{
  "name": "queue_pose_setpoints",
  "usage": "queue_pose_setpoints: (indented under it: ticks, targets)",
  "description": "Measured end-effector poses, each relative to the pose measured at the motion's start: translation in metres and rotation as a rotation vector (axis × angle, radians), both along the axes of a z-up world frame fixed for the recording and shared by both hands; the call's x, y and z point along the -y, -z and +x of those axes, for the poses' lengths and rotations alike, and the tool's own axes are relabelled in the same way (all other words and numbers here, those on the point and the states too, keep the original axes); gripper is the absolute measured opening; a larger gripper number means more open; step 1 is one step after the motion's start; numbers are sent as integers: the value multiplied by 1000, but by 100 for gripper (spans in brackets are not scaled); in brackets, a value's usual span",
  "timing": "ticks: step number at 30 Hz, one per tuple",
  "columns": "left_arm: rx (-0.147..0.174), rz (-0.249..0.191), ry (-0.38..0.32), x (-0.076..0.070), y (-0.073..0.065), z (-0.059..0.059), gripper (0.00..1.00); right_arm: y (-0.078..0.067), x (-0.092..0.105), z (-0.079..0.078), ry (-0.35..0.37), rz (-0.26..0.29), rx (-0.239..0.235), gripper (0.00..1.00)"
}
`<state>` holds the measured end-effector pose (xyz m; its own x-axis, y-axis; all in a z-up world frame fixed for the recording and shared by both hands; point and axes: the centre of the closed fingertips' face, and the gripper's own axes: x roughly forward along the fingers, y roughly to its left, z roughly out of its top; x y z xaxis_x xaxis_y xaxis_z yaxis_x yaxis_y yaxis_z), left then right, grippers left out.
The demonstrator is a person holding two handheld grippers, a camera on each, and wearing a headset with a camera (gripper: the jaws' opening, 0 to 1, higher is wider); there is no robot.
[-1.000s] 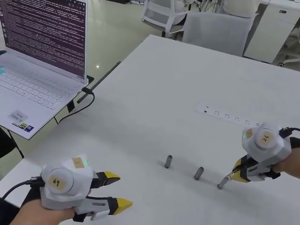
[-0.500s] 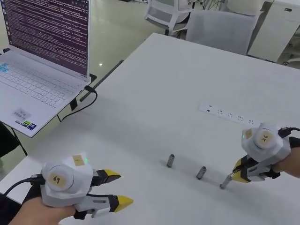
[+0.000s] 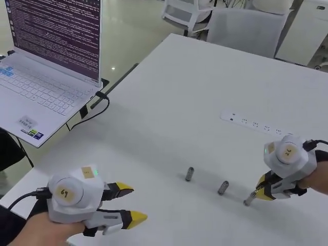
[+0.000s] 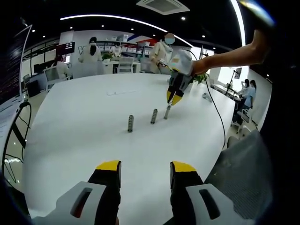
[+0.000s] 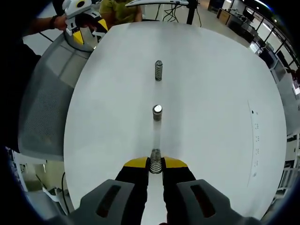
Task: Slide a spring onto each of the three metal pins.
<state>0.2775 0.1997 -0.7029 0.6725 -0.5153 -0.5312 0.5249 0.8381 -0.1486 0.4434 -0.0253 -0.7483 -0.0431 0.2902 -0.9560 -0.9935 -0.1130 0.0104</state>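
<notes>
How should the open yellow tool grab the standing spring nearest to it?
Take the nearest spring around the middle of its coils, one jaw on each side. It stands upright and thin, so a level pinch across it should probably hold better than grabbing the top. Come from the left tool's own side, where the table is bare; the right tool holds the third spring beyond.

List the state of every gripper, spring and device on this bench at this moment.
left gripper, open, holding nothing.
right gripper, shut on the right spring.
right spring, tilted, lower end at the table.
middle spring, standing upright, untouched.
left spring, standing upright, untouched.
laptop, lid open, screen lit.
power strip, no plugs in its sockets.
</notes>
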Motion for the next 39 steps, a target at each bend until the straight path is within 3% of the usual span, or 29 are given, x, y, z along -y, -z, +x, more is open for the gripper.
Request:
queue_pose_setpoints:
  ticks: [13, 27, 39]
  targets:
    - [2, -2, -12, -4, -1, 1, 36, 12, -1, 0, -32, -37, 3, 8]
    - [1, -6, -29, -7, -2, 0, 36, 30, 1, -1, -22, -56, -6, 8]
    - [0, -7, -35, -10, -4, 1, 36, 37, -1, 2, -13, -67, -2, 9]
